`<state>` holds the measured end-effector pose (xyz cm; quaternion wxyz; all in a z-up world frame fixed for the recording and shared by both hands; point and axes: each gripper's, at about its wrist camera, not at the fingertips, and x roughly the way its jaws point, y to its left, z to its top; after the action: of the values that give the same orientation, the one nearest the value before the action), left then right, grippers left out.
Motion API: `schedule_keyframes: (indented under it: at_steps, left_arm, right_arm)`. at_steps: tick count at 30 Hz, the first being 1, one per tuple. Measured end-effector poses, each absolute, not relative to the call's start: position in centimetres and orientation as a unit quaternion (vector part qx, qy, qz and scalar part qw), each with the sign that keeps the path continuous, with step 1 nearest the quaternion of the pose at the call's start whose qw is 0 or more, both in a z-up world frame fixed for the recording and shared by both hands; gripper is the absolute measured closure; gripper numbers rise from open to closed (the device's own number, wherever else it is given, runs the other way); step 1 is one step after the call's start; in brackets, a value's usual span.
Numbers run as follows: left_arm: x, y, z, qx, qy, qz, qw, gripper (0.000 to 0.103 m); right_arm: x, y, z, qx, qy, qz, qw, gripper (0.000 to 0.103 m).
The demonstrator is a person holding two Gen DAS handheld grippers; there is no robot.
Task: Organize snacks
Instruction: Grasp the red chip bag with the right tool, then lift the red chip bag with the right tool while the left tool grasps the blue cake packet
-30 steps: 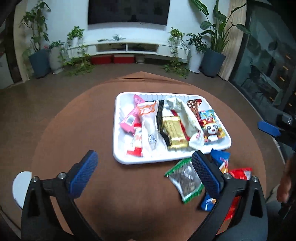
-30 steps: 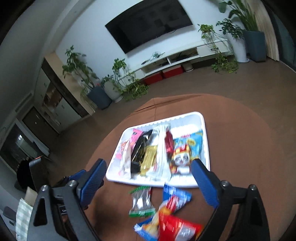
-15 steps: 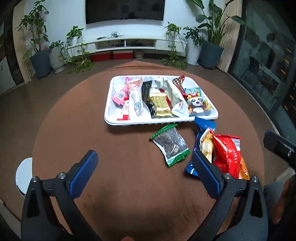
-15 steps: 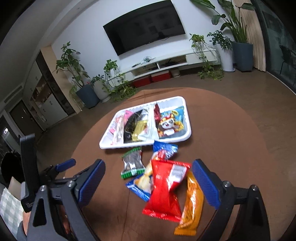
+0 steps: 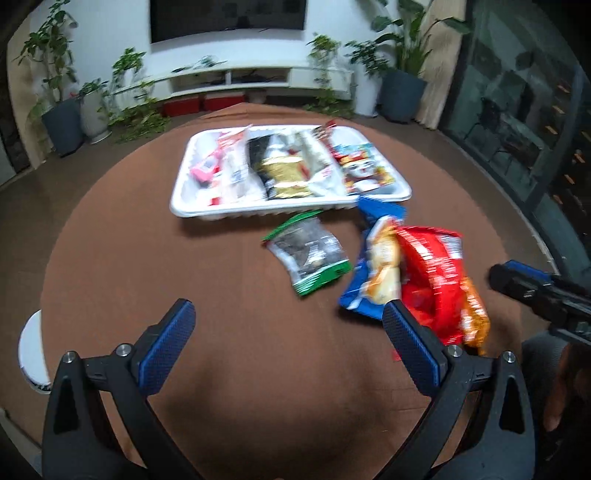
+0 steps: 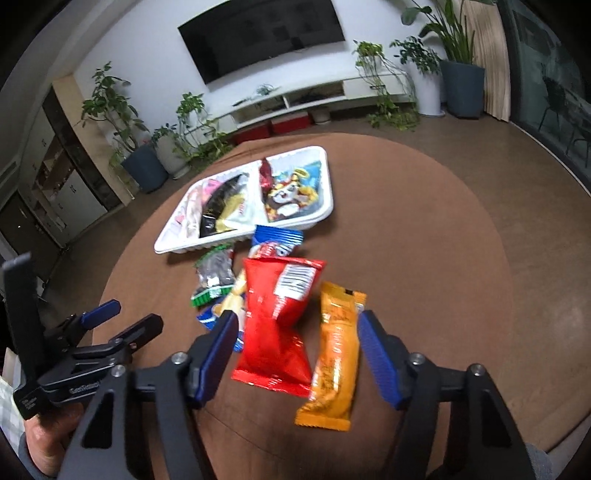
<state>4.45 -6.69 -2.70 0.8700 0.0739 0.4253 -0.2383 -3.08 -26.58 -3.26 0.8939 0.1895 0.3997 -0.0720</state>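
1. Snacks lie in two groups: a white tray (image 5: 192, 212) holds several, and loose packets lie on the round brown worktop (image 5: 147, 266) just in front of it.
2. Motion blur makes the print on the packets unreadable; the red bag (image 6: 275, 325) overlaps and partly hides the blue packet (image 6: 277, 238).
3. Left tongs (image 5: 286, 330) stand apart, empty.
4. Right tongs (image 6: 299, 341) are closing, with the red bag and orange packet (image 6: 334, 354) showing between them, untouched.
5. Behind: plants (image 6: 110, 110), a wall screen (image 6: 264, 35).

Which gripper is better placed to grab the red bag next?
Right. The right gripper is closing with the red bag and orange packet between its fingers; the left gripper frames bare table.
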Motion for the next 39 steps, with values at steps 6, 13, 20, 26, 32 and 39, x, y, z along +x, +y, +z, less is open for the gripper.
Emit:
schedule_keyframes:
  at_steps: [6,13,20,26,32,39]
  left_arm:
    - [4.9,-7.7,-3.2,0.067,0.43,-0.26,0.862,0.001]
    - [5.7,-6.4,-3.3,0.061,0.432,-0.247,0.865,0.001]
    - [5.9,-6.6,-3.7,0.064,0.435,-0.256,0.861,0.001]
    - [6.1,-6.6,-3.7,0.066,0.436,-0.257,0.86,0.001]
    - [6.3,-7.1,-3.8,0.075,0.44,-0.26,0.856,0.001]
    - [7.3,-8.9,-3.4,0.093,0.438,-0.275,0.851,0.001]
  right_arm:
    - [-2.3,-25.6,-4.0,0.189,0.427,-0.043,0.883,0.037]
    - [0.6,-24.3,-6.5,0.179,0.479,-0.035,0.859,0.042]
    - [2.1,-24.4,-8.1,0.193,0.503,-0.03,0.842,0.05]
    - [2.3,-24.2,-8.1,0.183,0.498,-0.025,0.847,0.059]
    - [2.0,-24.1,-7.5,0.193,0.488,-0.008,0.851,0.069]
    - [-0.3,-24.9,-5.2,0.219,0.457,-0.003,0.862,0.074]
